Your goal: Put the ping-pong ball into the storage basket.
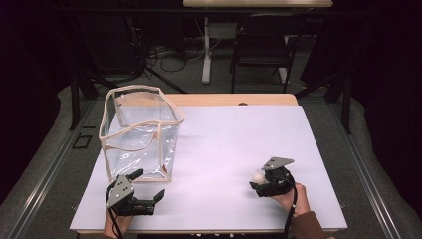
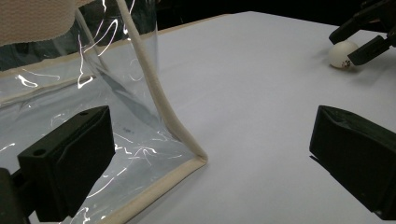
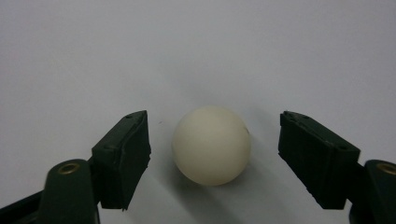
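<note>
Right gripper view: white ball [image 3: 211,145] lies on the white bench [image 3: 196,51] between the right gripper's [image 3: 214,156] released jaws, untouched. Left gripper [image 1: 144,189], jaws spread, sits beside a clear bag [image 1: 141,132].

There was one white ball [image 1: 257,177] at the lower right of the high view, one clear bag [image 1: 141,130] with cream trim at the left, two claws, the left claw [image 1: 149,188] and the right claw [image 1: 258,181], one tabletop [image 1: 234,139], and one chair [image 1: 260,47] at the top
</note>
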